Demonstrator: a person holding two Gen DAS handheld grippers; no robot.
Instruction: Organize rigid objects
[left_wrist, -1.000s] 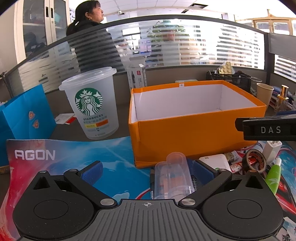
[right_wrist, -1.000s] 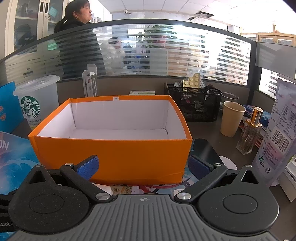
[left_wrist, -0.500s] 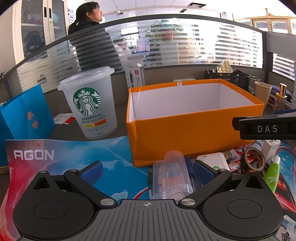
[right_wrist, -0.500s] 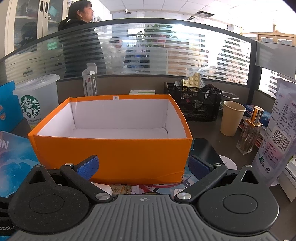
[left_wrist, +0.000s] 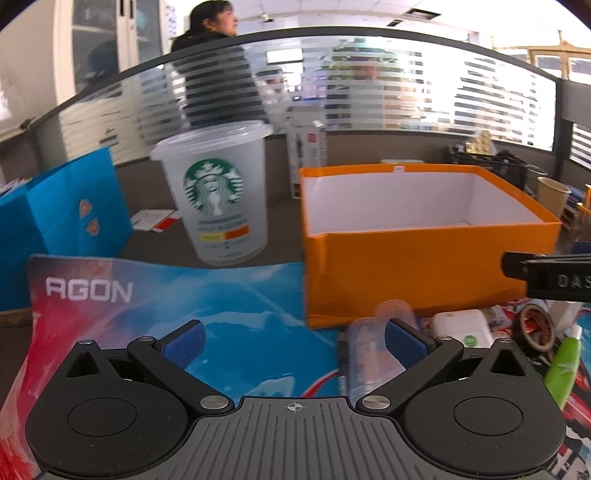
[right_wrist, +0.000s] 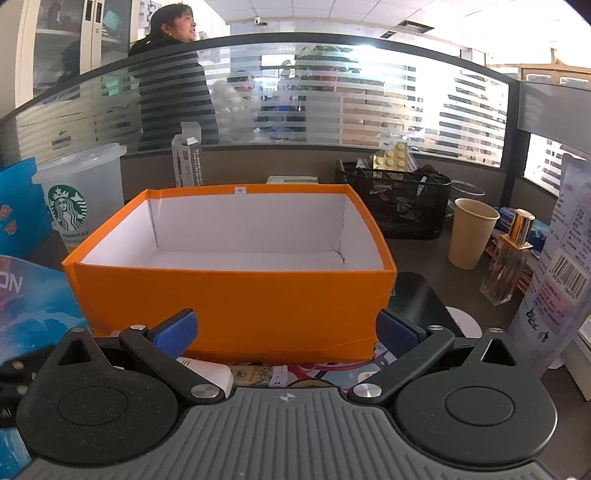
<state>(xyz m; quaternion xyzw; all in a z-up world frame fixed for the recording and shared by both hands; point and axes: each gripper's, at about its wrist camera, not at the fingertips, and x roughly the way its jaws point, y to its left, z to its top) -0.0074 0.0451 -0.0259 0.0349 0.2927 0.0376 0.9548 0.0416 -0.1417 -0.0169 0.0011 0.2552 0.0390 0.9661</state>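
Note:
An empty orange box (left_wrist: 413, 258) with a white inside stands on the desk; it also shows in the right wrist view (right_wrist: 236, 288). My left gripper (left_wrist: 293, 341) is open over the AGON mat (left_wrist: 166, 295). A clear plastic tube (left_wrist: 369, 354) lies by its right finger. A white adapter (left_wrist: 461, 328), a tape roll (left_wrist: 535, 328) and a green tube (left_wrist: 563, 365) lie to the right. My right gripper (right_wrist: 284, 330) is open in front of the box, above a white adapter (right_wrist: 207, 371) and small items.
A Starbucks cup (left_wrist: 218, 195) and a blue bag (left_wrist: 70, 206) stand at the left. A black mesh basket (right_wrist: 399, 206), a paper cup (right_wrist: 471, 236), a perfume bottle (right_wrist: 509, 262) and a white pouch (right_wrist: 557, 288) stand at the right. People stand behind the glass partition.
My left gripper has shifted left; the clear tube now sits by its right finger instead of between the fingers. The right gripper has hardly moved.

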